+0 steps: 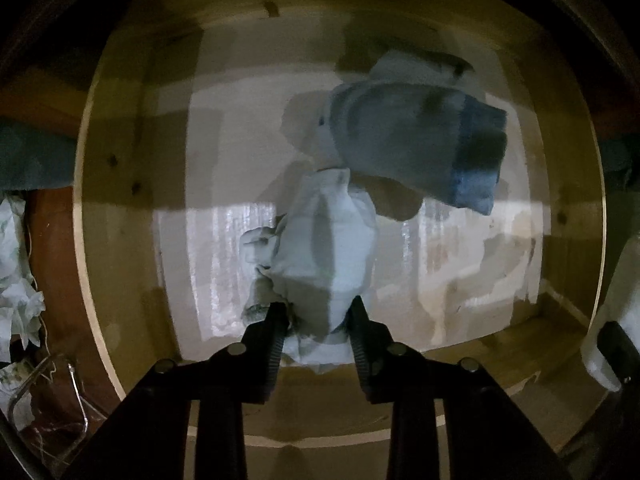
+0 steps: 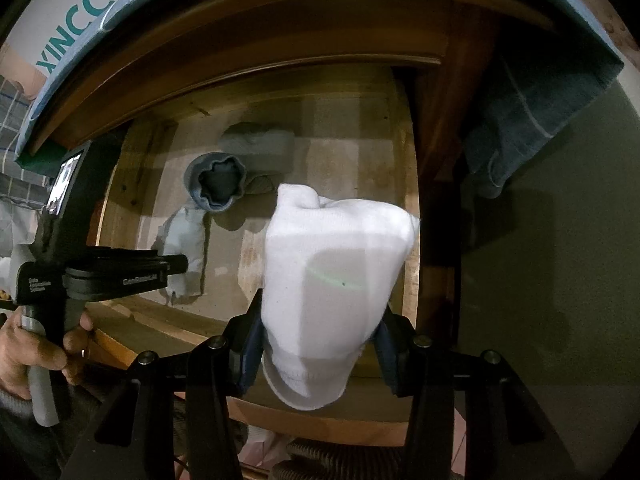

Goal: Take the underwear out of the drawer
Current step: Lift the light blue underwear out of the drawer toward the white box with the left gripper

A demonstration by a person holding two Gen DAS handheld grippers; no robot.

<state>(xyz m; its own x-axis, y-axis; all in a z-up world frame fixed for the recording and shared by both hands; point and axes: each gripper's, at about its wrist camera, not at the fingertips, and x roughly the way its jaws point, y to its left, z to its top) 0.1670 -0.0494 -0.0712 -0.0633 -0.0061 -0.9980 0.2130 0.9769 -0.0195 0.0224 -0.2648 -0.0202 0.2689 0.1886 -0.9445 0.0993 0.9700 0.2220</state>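
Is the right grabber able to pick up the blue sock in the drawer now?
Probably not yet. The right gripper is already shut on a white sock, so its jaws are full, though the blue sock lies uncovered in the open drawer.

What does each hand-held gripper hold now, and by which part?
The left hand-held gripper pinches the pale cloth at its near end. The right hand-held gripper clamps the white sock near its open cuff.

Black claws (image 2: pixel 320 344), ringed hand (image 2: pixel 36 356)

Blue towel (image 2: pixel 532 120) draped over edge, printed box (image 2: pixel 76 24), crumpled tissue (image 1: pixel 16 280)
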